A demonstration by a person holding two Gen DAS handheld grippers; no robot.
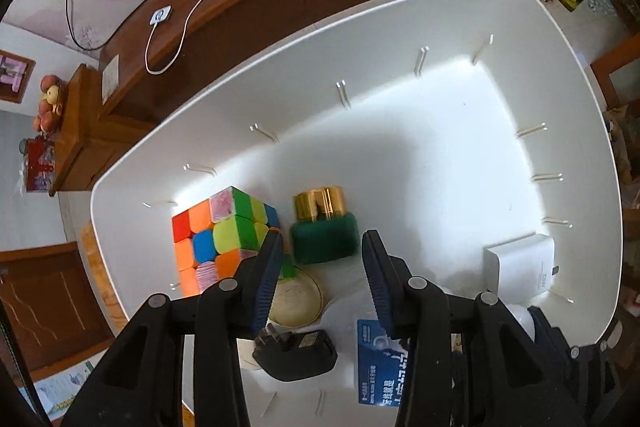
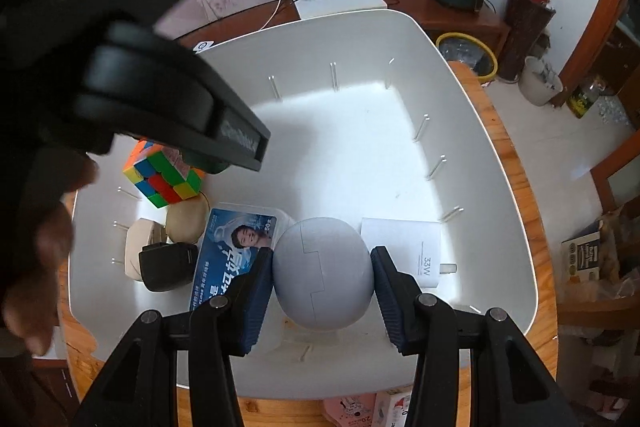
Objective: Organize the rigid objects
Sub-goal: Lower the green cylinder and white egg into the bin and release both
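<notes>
In the right wrist view the left gripper's dark body (image 2: pixel 160 95) — near and blurred — hides part of the cube (image 2: pixel 164 179). The blue card (image 2: pixel 234 251) runs behind a finger (image 2: pixel 252 303), its print too small to read. The left wrist view cuts off the black plug (image 1: pixel 296 351) behind a finger (image 1: pixel 266 279).

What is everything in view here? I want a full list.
bin: 1, white, on wooden table
cube: 1, multicoloured, bin's left side
green jar: 1, gold-capped, between left tool's tips
grey ball: 1, grey, between right tool's pads
charger: 1, white, right of ball
plug: 1, black, near left corner
blue box: 1, blue, left of ball
beige disc: 1, beige, behind plug
beige case: 1, beige, left of plug
left tool: 1, black, shut on jar
right tool: 1, black, shut on ball
</notes>
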